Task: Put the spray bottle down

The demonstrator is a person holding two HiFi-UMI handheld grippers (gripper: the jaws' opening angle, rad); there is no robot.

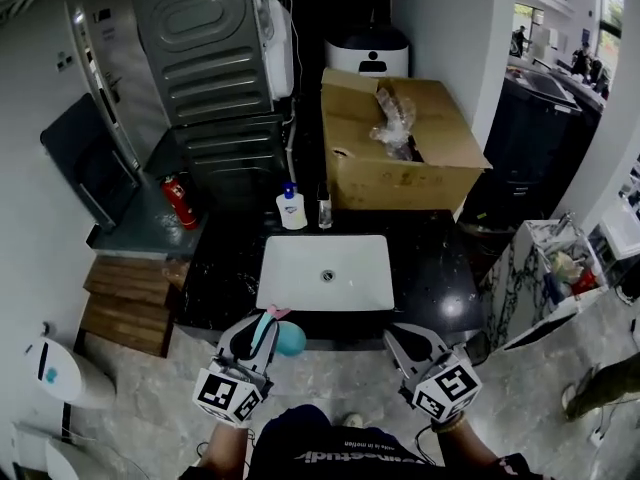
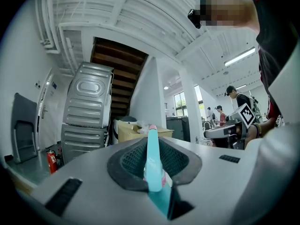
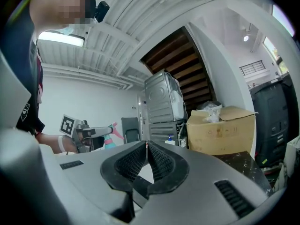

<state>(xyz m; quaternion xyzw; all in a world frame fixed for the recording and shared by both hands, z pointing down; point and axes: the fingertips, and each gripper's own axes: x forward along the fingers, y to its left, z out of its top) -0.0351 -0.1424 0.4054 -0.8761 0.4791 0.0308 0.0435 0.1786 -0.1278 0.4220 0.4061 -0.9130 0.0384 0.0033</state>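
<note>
Dark bench [image 1: 440, 268] at 12 o'clock. Left gripper [image 1: 258, 326] jaws clamp spray bottle [image 1: 290, 340]: likely light, slick plastic, best held at neck. Right gripper [image 3: 146, 146] jaws closed, empty.

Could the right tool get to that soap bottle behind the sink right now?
Probably yes. The right tool is shut and empty, and only the sink lies between it and the soap bottle. It must open first.

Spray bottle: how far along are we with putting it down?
Done: nothing; the spray bottle is not yet down. In hand: the left gripper is shut on it, held in the air short of the counter's front edge. The right gripper is shut and empty. Left: carry it over the counter, set it down, open the jaws.
</note>
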